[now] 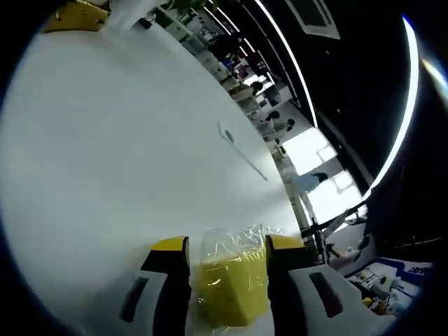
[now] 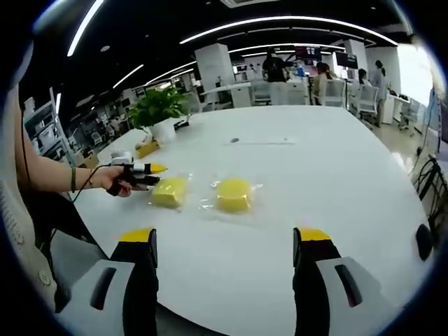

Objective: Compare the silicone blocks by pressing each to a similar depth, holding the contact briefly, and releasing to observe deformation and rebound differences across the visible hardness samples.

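My left gripper point(image 2: 155, 169) has its jaws closed onto the square block point(image 2: 169, 191), left of the round block point(image 2: 234, 194) on the table point(image 2: 294, 168). I'd squeeze gently, hold level, then let go. My right gripper point(image 2: 224, 245) hangs wide open, empty, near the round block.

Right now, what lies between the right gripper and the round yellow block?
Only bare white table, seen in the right gripper view, between the right gripper and the round block.
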### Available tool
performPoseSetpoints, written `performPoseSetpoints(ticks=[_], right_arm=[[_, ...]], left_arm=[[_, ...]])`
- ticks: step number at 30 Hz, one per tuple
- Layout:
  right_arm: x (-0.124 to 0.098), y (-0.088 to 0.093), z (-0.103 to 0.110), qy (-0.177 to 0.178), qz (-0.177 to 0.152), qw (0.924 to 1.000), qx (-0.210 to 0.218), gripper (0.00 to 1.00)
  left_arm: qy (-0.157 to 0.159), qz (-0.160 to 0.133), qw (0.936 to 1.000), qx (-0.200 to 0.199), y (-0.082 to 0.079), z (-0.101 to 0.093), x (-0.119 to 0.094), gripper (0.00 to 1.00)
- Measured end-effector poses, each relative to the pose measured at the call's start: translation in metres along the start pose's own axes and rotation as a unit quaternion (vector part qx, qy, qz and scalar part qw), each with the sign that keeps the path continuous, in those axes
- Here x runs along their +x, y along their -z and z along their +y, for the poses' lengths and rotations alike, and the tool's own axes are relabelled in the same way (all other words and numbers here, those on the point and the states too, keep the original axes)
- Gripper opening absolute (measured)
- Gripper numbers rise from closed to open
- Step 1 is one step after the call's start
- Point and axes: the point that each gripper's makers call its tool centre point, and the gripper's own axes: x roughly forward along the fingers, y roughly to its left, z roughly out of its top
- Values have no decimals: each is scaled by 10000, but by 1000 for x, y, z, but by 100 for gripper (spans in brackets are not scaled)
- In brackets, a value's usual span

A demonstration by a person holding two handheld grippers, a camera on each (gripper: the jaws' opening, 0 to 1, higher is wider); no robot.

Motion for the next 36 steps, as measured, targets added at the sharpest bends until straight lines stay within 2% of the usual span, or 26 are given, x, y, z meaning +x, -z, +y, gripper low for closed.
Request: performPoseSetpoints(ticks=[4,7,12,16,17,18,24,32,36], right_arm=[[1,2,0,11,42,10000,-3,73],[2,3,0,27,69,10000,-8,73],[3,2,-2,52,57,10000,1,74],[4,2,-2,75,70,9999,1,73],[4,2,-2,74,69,9999,2,73],[4,2,-2,70,62,10000,0,73],[4,2,-2,63,70,10000,-16,73],[3,0,-1,29,-2,10000,-33,72],[2,-1,1,15,-21,10000,-53,72]], left_arm=[[49,-170,9992,-362,-8,17,3,26],[70,-210,9987,-464,-9,26,4,20],[73,-263,9984,-494,-14,36,7,15],[101,-279,9987,-422,-14,35,8,13],[87,-340,9985,-410,-15,36,8,7],[82,-339,9988,-336,-15,37,8,6],[330,-344,9985,-263,-12,25,10,0],[196,-371,9991,94,-15,14,7,0],[251,-333,9989,227,-12,-8,2,0]])
